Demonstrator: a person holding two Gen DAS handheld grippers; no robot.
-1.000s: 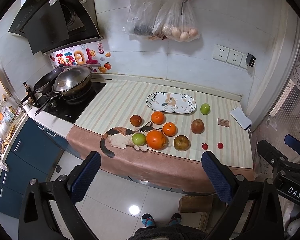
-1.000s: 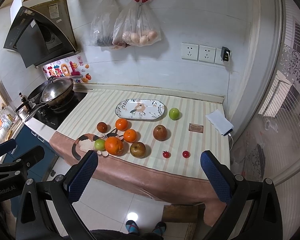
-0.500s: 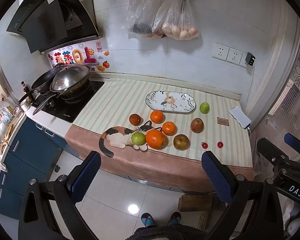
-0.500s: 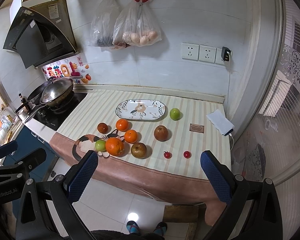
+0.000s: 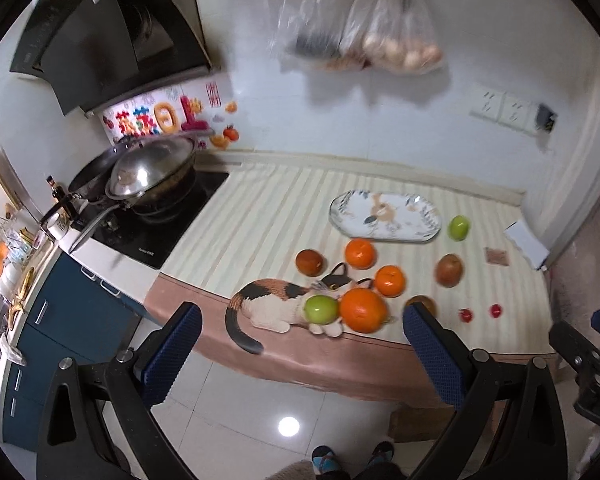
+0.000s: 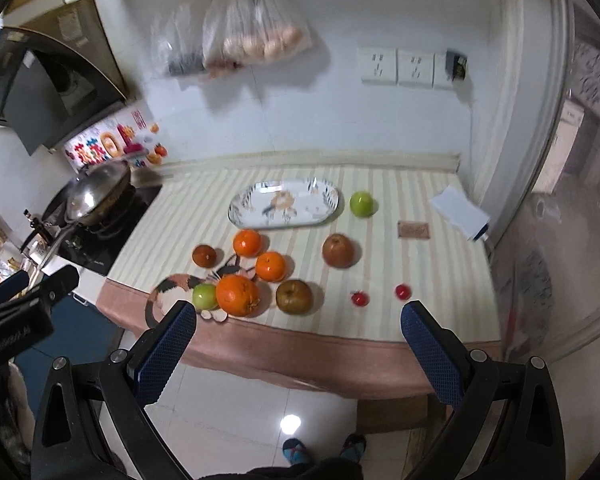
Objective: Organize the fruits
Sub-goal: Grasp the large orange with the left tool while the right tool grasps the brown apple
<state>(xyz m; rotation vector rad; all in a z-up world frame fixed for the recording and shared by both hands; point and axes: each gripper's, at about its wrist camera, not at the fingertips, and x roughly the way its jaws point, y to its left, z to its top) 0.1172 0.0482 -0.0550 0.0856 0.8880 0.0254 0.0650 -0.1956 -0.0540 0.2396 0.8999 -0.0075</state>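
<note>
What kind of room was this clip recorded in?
Most likely a home kitchen: a lidded wok sits on a cooktop under a range hood, and fruit lies beside an oval plate on a cloth-covered counter.

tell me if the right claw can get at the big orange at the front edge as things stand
Probably yes: the right claw is open, and the big orange sits near the counter's front edge, though a green apple touches its left side.
</note>
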